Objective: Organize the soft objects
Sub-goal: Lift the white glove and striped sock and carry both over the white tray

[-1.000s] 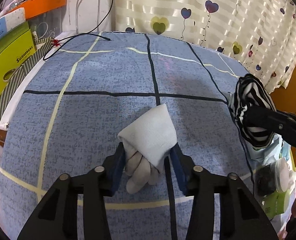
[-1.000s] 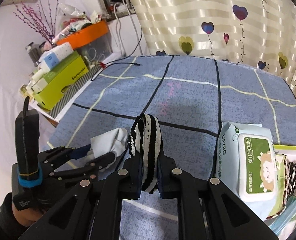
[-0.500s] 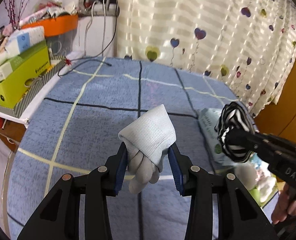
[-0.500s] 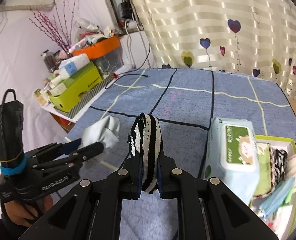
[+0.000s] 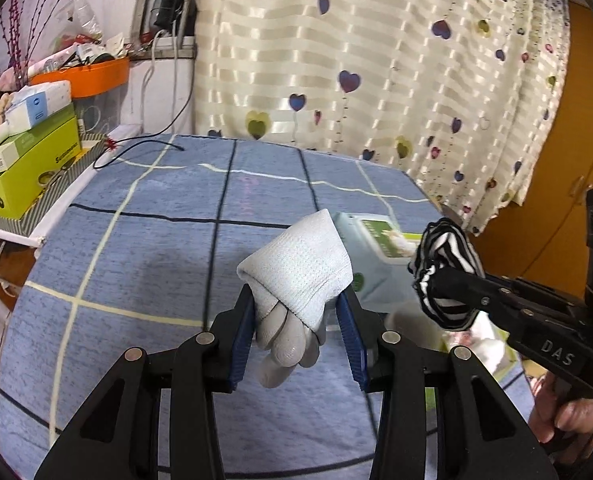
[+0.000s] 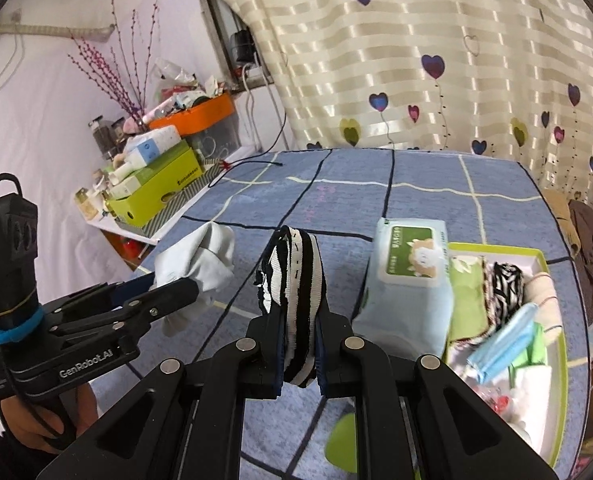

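Both grippers have swung across the blue checked bed [image 5: 144, 240] toward its tray side, so the wet-wipes pack [image 6: 410, 264] and the green-rimmed tray [image 6: 552, 364] now sit much closer in the right wrist view. Left gripper [image 5: 298, 332] tilts downward over the bed, its jaws clamped on a rolled white glove [image 5: 300, 276], grey fingertips dangling between the blue pads. Right gripper [image 6: 300, 356] points down at a similar slant, jaws nearly together and pinching a black-and-white striped cloth [image 6: 294, 280] that stands up above them. From the left wrist view, that striped bundle hangs off to the right, just in front of the wipes pack. A hand [image 6: 44, 428] grips the left handle low at the frame's edge. Inside the tray lie other folded cloths and a blue face mask [image 6: 504, 344].
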A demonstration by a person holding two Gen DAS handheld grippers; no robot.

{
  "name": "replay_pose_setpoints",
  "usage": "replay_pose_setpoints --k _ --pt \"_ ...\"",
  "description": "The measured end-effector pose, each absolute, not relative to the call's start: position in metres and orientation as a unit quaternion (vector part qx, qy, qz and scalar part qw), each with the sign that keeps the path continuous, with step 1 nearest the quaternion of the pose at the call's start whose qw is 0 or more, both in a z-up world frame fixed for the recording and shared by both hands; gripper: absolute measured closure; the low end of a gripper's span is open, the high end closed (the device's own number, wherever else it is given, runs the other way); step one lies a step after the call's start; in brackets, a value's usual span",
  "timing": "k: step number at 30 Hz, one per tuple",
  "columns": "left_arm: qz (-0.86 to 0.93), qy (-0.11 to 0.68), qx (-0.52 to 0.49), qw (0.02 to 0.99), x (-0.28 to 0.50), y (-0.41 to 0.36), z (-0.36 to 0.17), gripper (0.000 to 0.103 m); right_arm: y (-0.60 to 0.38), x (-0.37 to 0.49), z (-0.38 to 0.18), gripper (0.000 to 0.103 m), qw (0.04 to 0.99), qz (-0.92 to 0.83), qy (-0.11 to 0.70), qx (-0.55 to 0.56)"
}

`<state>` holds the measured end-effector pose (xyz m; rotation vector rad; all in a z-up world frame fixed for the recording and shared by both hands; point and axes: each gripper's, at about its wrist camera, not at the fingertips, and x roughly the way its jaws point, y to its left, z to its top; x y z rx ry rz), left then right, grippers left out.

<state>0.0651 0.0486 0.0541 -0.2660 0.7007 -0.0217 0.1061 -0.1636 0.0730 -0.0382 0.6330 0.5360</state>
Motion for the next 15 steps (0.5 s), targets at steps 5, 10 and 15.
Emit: replay_pose_setpoints --k 5,10,15 --pt "-0.029 0.332 -0.127 0.934 0.057 0.031 0.062 0.061 -0.178 0.096 0.074 0.091 0.916 0.264 0.301 -0.011" --pt "-0.045 0.33 -0.125 0.935 0.055 0.014 0.067 0.061 -0.194 0.088 0.073 0.091 0.918 0.261 0.299 0.0" --pt "-0.062 0.332 -0.119 0.934 0.056 -0.001 0.069 0.061 -0.208 0.081 0.075 0.091 0.921 0.255 0.294 0.007"
